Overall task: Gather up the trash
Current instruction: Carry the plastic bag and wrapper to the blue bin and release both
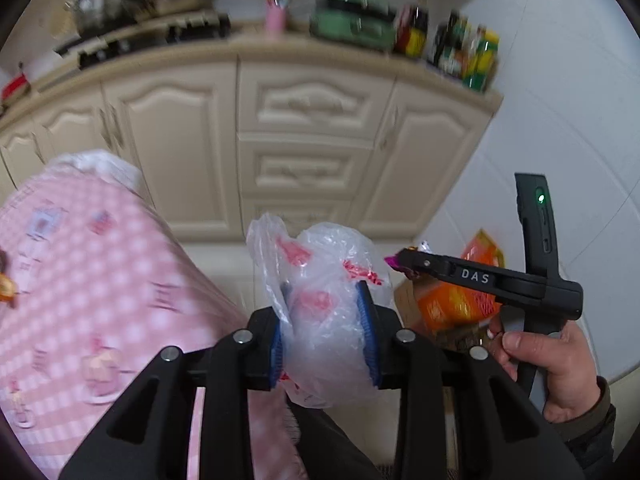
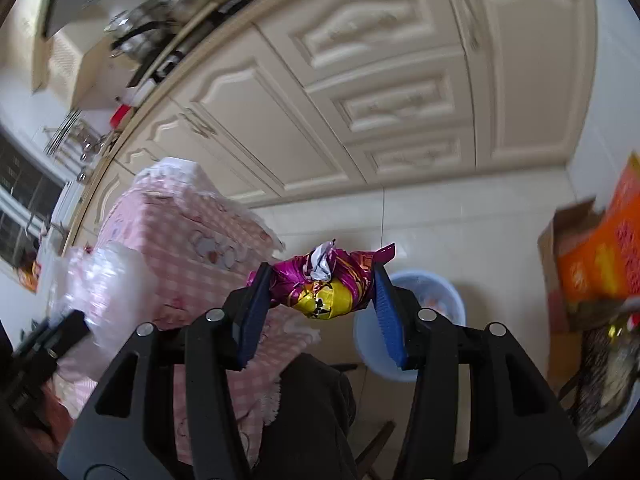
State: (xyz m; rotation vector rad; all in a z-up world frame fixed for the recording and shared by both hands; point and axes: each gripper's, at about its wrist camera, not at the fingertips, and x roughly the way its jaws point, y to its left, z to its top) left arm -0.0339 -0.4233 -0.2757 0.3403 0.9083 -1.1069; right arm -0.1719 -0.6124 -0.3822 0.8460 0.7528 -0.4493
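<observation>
From the left wrist, the left gripper (image 1: 326, 320) clamps a crumpled clear plastic bag (image 1: 324, 280) beside the pink checked tablecloth (image 1: 100, 280).

From the right wrist, the right gripper (image 2: 320, 296) pinches a magenta-and-yellow foil wrapper (image 2: 324, 284) above what looks like a pale blue basin (image 2: 448, 300) on the floor.

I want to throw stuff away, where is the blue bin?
In the right wrist view, the blue bin stands on the floor just behind the right gripper, left of the orange box.
</observation>
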